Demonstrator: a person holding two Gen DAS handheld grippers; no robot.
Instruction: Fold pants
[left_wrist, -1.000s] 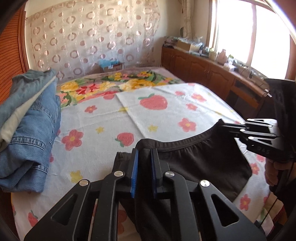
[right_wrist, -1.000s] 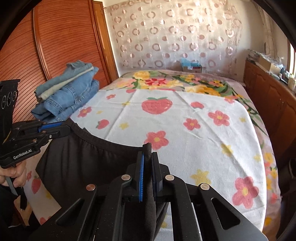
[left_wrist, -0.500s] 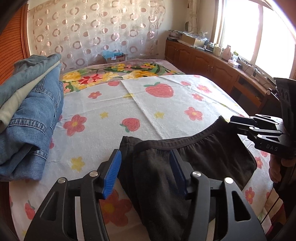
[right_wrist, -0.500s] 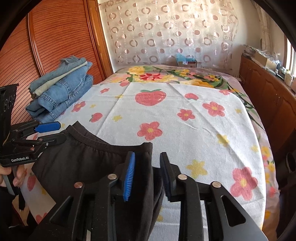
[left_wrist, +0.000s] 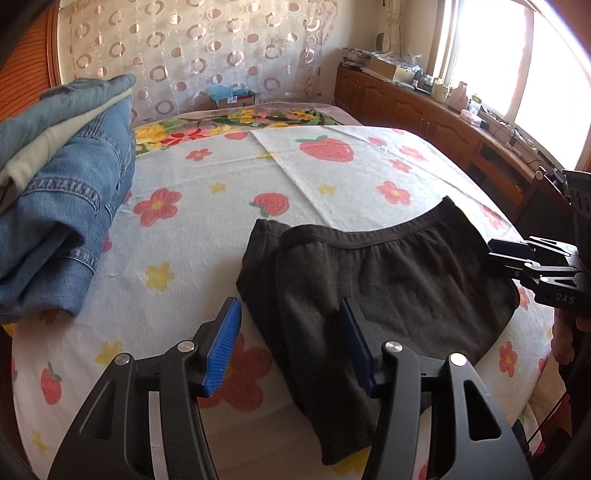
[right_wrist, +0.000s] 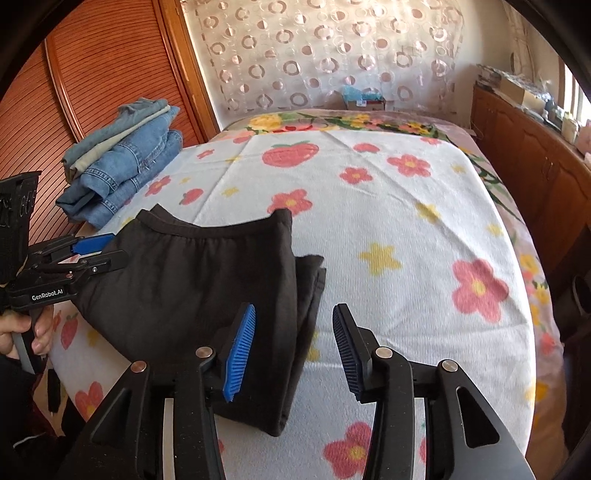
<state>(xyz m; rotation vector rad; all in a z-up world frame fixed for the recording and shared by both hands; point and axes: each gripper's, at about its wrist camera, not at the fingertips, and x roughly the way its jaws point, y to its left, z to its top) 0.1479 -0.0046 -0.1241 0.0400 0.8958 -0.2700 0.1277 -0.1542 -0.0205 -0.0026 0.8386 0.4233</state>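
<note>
Black pants (left_wrist: 406, 288) lie folded on the flowered bed cover (left_wrist: 207, 236), waistband toward the far side. My left gripper (left_wrist: 290, 343) stands open just above the bed, with the pants' left edge between its blue pads, which do not press on it. My right gripper (right_wrist: 291, 350) has its jaws opening over the pants (right_wrist: 184, 280), whose right folded edge lies loose between the pads. Each gripper also shows in the other's view, the right gripper (left_wrist: 496, 251) at the pants' right corner and the left gripper (right_wrist: 107, 247) at their left corner.
A stack of folded jeans (left_wrist: 62, 206) (right_wrist: 125, 173) sits on the bed's left side. A wooden wardrobe door (right_wrist: 92, 74) stands behind it. Low wooden cabinets (left_wrist: 424, 110) with clutter run along the right under a window. A person's hand (right_wrist: 22, 332) grips the left handle.
Both grippers were shut on the waistband's corners and have let go. Their jaws now stand apart, and the pants have settled flat on the bed.
</note>
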